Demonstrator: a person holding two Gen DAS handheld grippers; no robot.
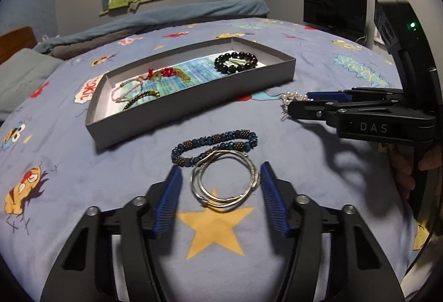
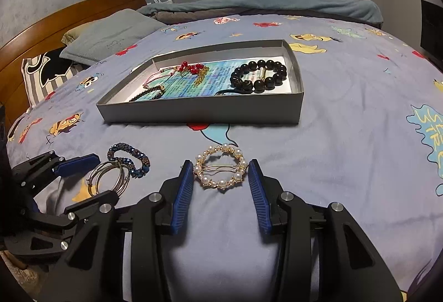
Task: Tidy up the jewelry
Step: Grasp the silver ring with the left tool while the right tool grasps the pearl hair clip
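Both grippers sit low over the bedsheet [image 1: 318, 152], jaws wide and holding nothing. The left gripper [image 1: 220, 172] brackets the silver bangles [image 1: 224, 182], which lie just in front of the grey box [image 1: 193, 97] and touch the blue beaded bracelet [image 1: 214, 144]. The right gripper [image 2: 220, 170] brackets the pearl hair clip [image 2: 220, 167], also in front of the box.

Likely each should close across the ring's width, low enough to catch metal and not sheet. The bangles are thin and stacked, so a squeeze may catch only one or drag the bracelet along.

The box wall stands between items and interior, so a lift must clear its rim. Inside, the black bead bracelet [image 2: 259, 76] fills the right end and the red-beaded chains [image 2: 193, 70] the left; the middle looks freest.
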